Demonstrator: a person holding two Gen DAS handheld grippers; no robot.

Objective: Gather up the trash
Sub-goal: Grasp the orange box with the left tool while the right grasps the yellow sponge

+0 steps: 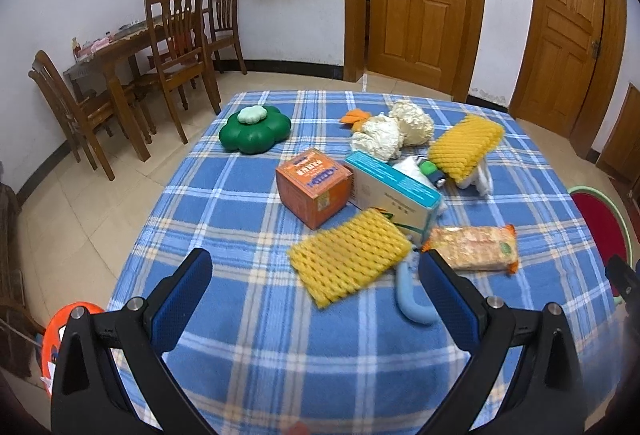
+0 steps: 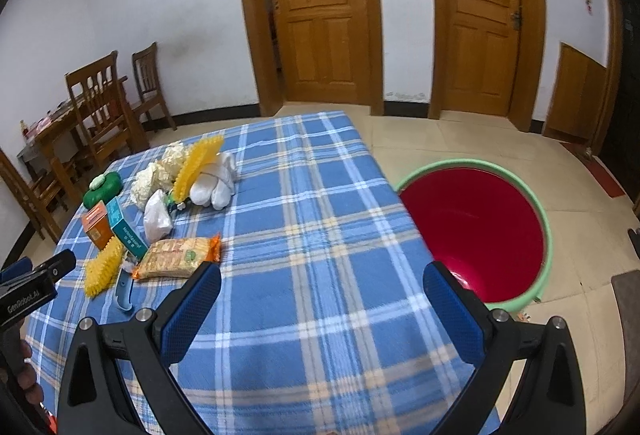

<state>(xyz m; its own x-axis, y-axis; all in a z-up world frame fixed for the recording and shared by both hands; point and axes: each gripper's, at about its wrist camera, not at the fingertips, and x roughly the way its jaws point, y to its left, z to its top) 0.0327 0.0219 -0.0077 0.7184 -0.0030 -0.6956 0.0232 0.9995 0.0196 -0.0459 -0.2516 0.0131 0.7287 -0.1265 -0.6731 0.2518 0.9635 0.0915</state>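
Just ahead of the left gripper (image 1: pixel 316 275), between its wide-apart blue fingers, a yellow foam fruit net (image 1: pixel 350 256) lies flat on the blue plaid tablecloth (image 1: pixel 248 347). Nothing is held. A curved pale-blue plastic piece (image 1: pixel 412 301) lies touching that gripper's right finger. Beyond the net stand an orange carton (image 1: pixel 314 187) and a teal-and-white box (image 1: pixel 394 195), side by side. To the right of the fingertips sits a packet of noodles (image 1: pixel 472 247). Farther ahead are crumpled white foam wraps (image 1: pixel 394 129), a second yellow foam net (image 1: pixel 464 147) resting on a white cloth bundle (image 1: pixel 478 177), and, off to the left, a green flower-shaped container (image 1: pixel 255 133).

The right gripper (image 2: pixel 322 291) also hangs apart and empty, over bare cloth. The trash lies ahead and to its left; a red bin with a green rim (image 2: pixel 538 203) stands on the floor just past the table edge, to its right.

Judged from here, the foam net is soft and thin: a shallow pinch could catch the tablecloth with it and drag the boxes. The blue piece beside the finger could be knocked away. Carrying to the bin crosses the whole table, so a weak grip may drop the net short.
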